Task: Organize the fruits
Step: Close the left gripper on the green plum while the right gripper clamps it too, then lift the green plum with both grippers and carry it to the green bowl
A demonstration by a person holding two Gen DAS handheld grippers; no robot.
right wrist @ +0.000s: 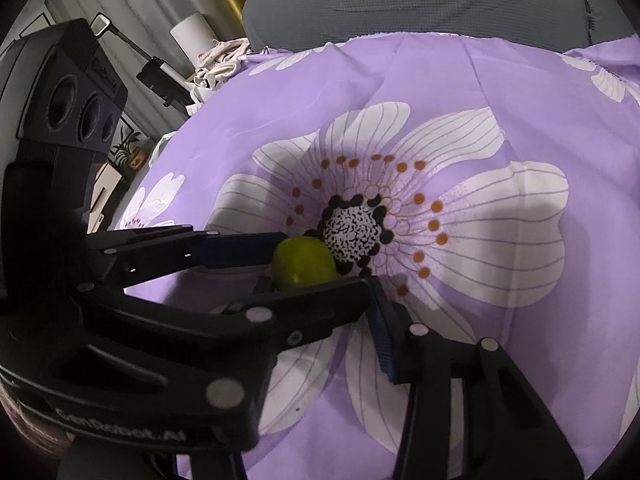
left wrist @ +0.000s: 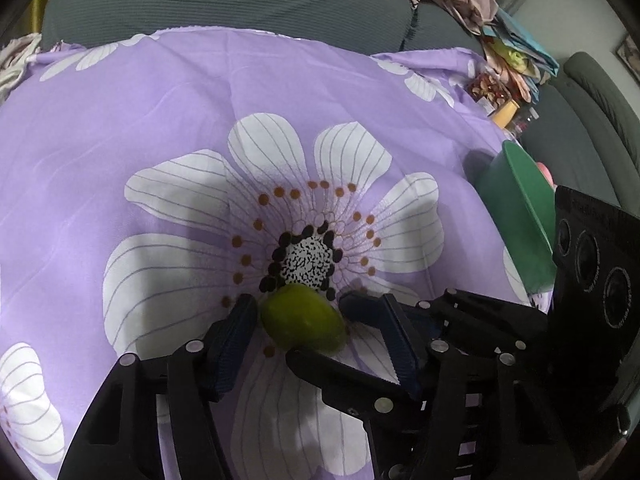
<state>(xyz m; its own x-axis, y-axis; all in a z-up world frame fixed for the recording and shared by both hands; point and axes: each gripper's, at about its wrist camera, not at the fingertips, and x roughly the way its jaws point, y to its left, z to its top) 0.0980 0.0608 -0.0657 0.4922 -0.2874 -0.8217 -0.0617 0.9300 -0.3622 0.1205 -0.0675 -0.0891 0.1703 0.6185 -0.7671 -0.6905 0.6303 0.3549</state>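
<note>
Green fruit (left wrist: 303,317) sits between both spread-apart tools, left tool (left wrist: 298,316) and right tool (right wrist: 320,304), green bowl (left wrist: 520,216) nearby.

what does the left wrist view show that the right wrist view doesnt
Only the left wrist view shows the green bowl at the cloth's right edge and the clutter pile behind it. Only the right wrist view shows the white cylinder and the potted plant off the cloth. Both share the green fruit on the purple flowered cloth, with both grippers around it.

Grey sofa (left wrist: 224,4) behind floral cloth (left wrist: 120,120)
</note>
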